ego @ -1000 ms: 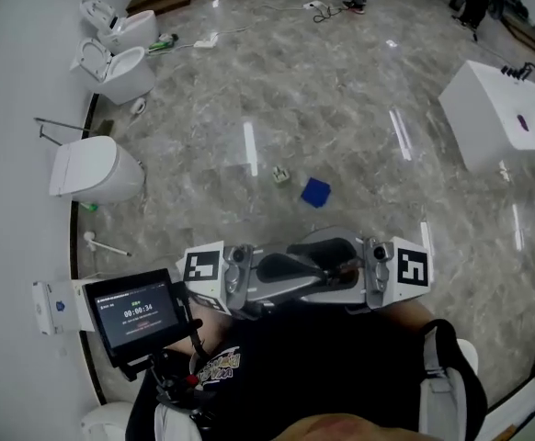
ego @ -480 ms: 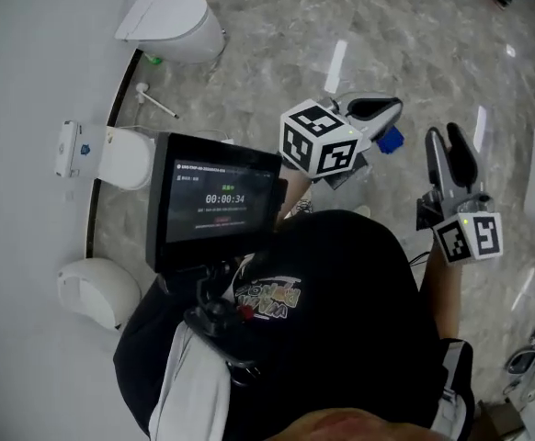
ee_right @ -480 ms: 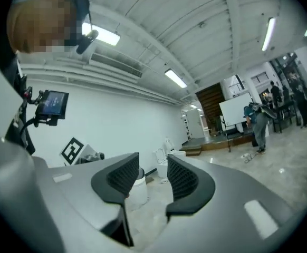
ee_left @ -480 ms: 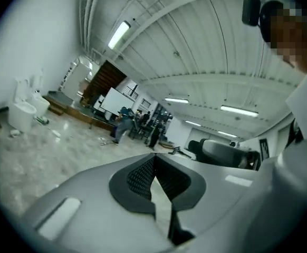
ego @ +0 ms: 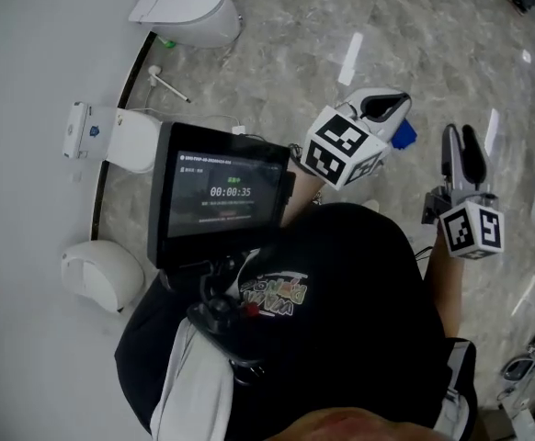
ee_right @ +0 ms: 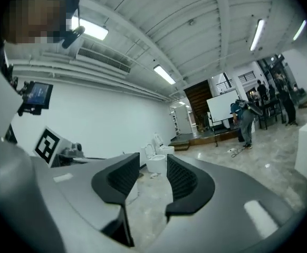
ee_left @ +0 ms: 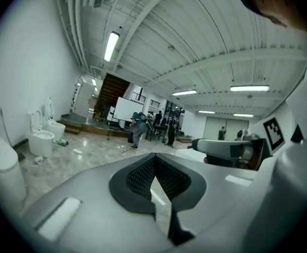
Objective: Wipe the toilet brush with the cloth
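Toilet brush, white and long-handled (ego: 169,84), lies on the grey marble floor by the white toilet (ego: 189,12), well left of both grippers, handle slanting toward them. The nearer left hand-held gripper (ego: 392,106) is closed and empty. The right hand-held gripper (ego: 459,141), partly open and empty, has just been closing.

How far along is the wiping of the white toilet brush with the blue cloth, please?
Nothing looks done: the white toilet brush lies on the floor, the blue cloth apart from it, beyond the left gripper. Nothing is in hand: the left gripper is shut and empty; the jaws of the right gripper have just been closing yet stand apart around nothing. Fetching both and wiping remain.
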Available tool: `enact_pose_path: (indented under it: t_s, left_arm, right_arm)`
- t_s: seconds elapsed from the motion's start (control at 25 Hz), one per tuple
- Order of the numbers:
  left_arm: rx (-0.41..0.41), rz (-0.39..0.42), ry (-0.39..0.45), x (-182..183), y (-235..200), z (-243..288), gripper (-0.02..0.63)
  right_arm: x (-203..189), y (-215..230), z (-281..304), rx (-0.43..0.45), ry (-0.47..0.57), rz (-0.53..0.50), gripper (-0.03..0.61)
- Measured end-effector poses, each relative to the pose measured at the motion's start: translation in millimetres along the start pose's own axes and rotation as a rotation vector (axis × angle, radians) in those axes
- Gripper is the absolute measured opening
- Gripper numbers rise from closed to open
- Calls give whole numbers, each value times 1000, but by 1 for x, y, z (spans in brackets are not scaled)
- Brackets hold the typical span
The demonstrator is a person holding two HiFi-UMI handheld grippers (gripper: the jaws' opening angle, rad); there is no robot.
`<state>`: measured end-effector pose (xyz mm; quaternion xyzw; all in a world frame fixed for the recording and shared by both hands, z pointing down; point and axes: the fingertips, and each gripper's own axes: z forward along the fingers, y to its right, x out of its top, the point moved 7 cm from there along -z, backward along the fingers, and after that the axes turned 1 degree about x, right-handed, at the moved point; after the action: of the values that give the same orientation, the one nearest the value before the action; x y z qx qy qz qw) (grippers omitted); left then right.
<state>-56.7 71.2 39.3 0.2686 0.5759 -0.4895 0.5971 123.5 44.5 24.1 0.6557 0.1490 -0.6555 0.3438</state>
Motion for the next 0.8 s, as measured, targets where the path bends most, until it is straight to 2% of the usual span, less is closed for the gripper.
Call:
enact_pose_path:
  t_s: [0.08,0.12,0.28,0.36,0.52,0.8]
  left_arm:
    - [86,93,6,-2,-3,-1,12]
    - [117,113,13,-2,-6,-2,12]
    - [182,64,40,-1,-18,-3,12]
    - [206,75,34,-2,-22,-3,12]
    - [206,141,9,-6,-23,2,12]
    - [176,108,5,-10,-20,5,12]
  right_arm:
    - [-8,4,1,-48,-21,-67,164]
    - [-12,7,0,-68,-30,-80,164]
    - [-19,18,2,-128,-49,-53,156]
    - [-22,20,3,-143,-57,-49,152]
    - [-19,19,6,-143,-58,-66,153]
    - [-20,14,5,-131,-55,-64,152]
